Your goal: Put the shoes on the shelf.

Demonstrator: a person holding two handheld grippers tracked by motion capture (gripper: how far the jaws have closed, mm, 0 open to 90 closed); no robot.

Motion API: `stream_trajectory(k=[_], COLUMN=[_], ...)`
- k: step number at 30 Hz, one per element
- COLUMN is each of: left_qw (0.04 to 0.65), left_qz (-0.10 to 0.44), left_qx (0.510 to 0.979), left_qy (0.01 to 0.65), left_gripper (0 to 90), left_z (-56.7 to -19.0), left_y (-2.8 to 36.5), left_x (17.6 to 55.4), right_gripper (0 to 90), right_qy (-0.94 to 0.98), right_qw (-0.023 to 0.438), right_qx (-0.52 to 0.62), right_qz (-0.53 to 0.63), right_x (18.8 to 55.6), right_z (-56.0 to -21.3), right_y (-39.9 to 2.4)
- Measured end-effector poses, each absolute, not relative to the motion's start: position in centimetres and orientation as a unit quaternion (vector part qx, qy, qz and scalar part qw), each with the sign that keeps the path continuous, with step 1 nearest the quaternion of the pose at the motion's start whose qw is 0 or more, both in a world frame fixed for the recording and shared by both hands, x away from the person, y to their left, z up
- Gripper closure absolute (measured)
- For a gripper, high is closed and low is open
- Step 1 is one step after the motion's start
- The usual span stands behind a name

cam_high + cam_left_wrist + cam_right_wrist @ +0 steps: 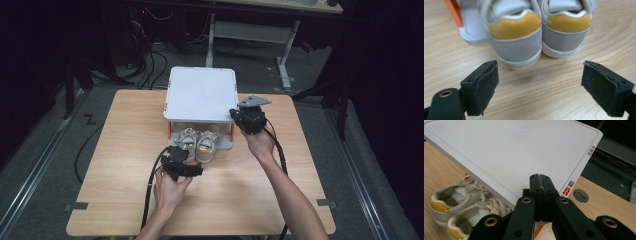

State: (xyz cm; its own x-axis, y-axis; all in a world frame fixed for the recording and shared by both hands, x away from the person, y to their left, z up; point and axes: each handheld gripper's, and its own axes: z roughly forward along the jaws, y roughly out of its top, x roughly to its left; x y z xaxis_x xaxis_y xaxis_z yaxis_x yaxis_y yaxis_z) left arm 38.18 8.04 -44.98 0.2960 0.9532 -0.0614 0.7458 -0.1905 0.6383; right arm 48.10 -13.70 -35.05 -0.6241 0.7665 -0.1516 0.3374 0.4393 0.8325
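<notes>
A pair of small white-and-grey sneakers with yellow heel tabs (199, 142) sits side by side on the light wooden worktop (125, 150), tucked partly under a white two-tier plastic rack with orange fittings (200, 92) that stands toward twelve o'clock of the worktop's centre. Each shoe's long axis runs from six to twelve o'clock: toes point in under the rack's flat white top toward twelve, and the heels stick out toward the person at six. The left tongs (176, 159), held in the person's left hand (170, 187), hover just at six o'clock of the heels; in the left gripper view the two black padded jaws stand wide apart, with the nearer shoe's heel (517, 40) between and beyond them, not touched. The right tongs (239, 116), in the right hand (260, 142), sit at the rack's three o'clock front corner, jaws pressed together with nothing between them, lying over the rim of the top shelf (524, 155).
</notes>
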Motion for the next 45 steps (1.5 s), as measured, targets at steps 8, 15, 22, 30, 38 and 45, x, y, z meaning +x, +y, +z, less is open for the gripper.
stream_trajectory(k=[8,15,22,30,38,45], left_qw=[0.277,0.280,0.283,0.294,0.303,0.325], left_qz=[0.195,0.198,0.197,0.205,0.205,0.212], left_qx=[0.744,0.733,0.730,0.720,0.710,0.691], left_qy=[0.575,0.588,0.590,0.595,0.602,0.609], left_gripper=[18.9,24.7,24.6,25.2,26.4,28.0], left_z=[-45.4,-45.4,-45.5,-45.7,-45.9,-46.6], left_y=[7.0,6.9,6.0,4.6,4.4,4.0], left_x=[39.3,40.2,41.1,42.7,44.3,45.5], right_gripper=[89.8,89.8,89.8,90.0,90.0,90.0], right_qy=[0.806,0.804,0.803,0.803,0.802,0.801], right_qw=[0.269,0.270,0.268,0.265,0.261,0.262], right_qx=[0.341,0.343,0.345,0.346,0.347,0.348], right_qz=[0.402,0.404,0.405,0.407,0.409,0.410], right_x=[48.1,48.0,48.0,48.1,48.1,48.1], right_z=[-35.1,-35.1,-35.1,-35.1,-35.1,-35.2], right_y=[-13.6,-13.6,-13.7,-13.7,-13.8,-13.8])
